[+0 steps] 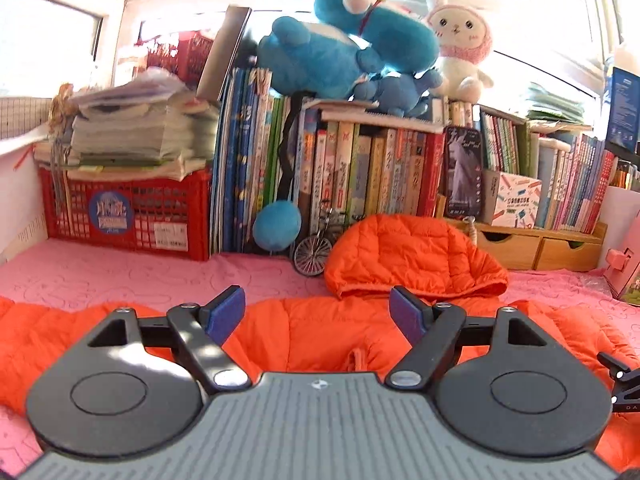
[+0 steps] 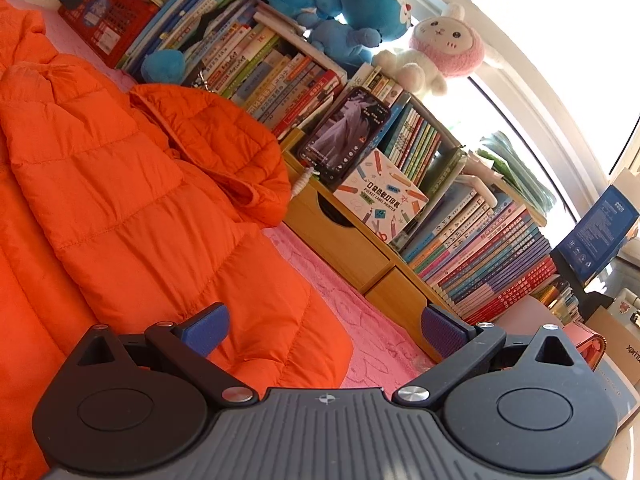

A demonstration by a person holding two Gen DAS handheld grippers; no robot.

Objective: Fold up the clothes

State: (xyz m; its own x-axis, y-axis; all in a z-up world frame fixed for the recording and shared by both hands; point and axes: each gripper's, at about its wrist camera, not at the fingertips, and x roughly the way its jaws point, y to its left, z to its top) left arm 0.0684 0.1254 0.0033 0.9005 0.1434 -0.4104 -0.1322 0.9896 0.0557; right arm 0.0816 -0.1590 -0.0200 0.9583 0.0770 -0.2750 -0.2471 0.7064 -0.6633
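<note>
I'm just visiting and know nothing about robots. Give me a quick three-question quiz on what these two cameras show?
1. True or false: the left gripper is clamped on the orange jacket.
2. Multiple choice: the jacket's hood lies toward A) the books, B) the camera, C) the red crate.
3. Fill in: the right gripper is ____.

Key: 1 false, its jaws are spread above the fabric. 2 A. 3 open.

Box [image 2: 380, 196]: "POCKET LABEL PRINTER".
</note>
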